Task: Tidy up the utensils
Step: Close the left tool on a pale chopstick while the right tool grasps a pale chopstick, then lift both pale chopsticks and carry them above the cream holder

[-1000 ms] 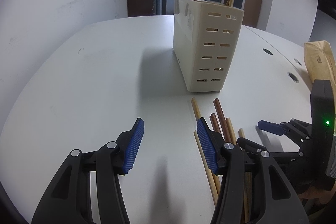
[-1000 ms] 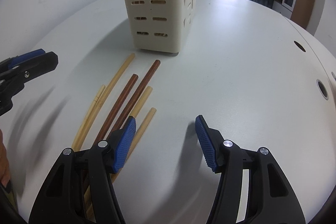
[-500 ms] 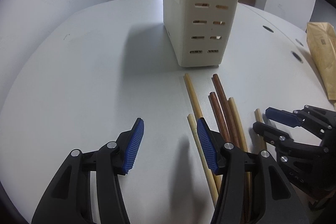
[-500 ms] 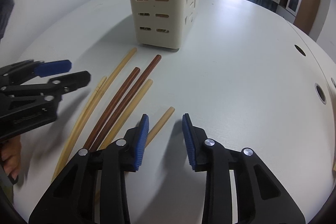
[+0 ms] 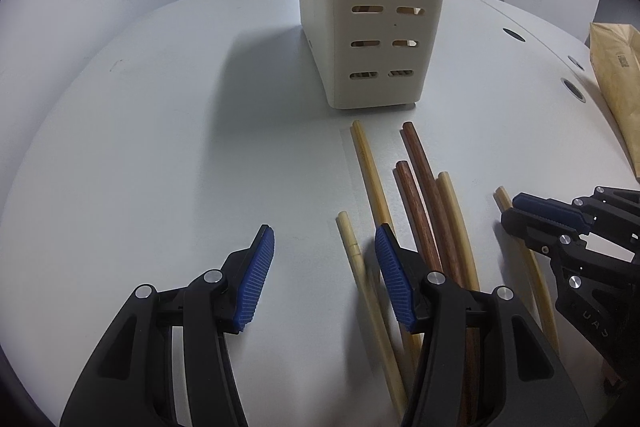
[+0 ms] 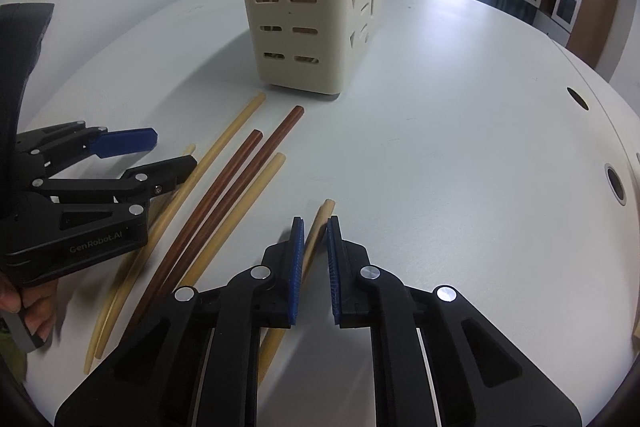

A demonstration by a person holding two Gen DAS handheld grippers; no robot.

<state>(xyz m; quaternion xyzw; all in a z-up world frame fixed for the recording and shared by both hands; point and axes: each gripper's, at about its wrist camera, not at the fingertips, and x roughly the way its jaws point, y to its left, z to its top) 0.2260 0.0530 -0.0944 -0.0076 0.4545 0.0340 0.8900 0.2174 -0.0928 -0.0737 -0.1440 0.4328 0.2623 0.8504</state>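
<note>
right gripper (image 6: 312, 227): nearly pressed together around the pale chopstick (image 6: 320, 223); thin tip may slip out
left gripper (image 5: 324, 247): spread, holding nothing; may nudge neighbouring sticks

Matt plastic caddy (image 5: 376, 7), wooden chopsticks (image 5: 420, 187)

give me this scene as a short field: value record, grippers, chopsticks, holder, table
left gripper: open, above the table, holding nothing
right gripper: nearly closed around the outermost pale bamboo chopstick; contact not clear
loose chopsticks: two dark brown wooden chopsticks and several pale ones lying on the table
holder: cream slotted plastic utensil holder, upright, beyond the chopstick tips
table: round white table with cable holes
other: brown paper bag at the table's edge
</note>
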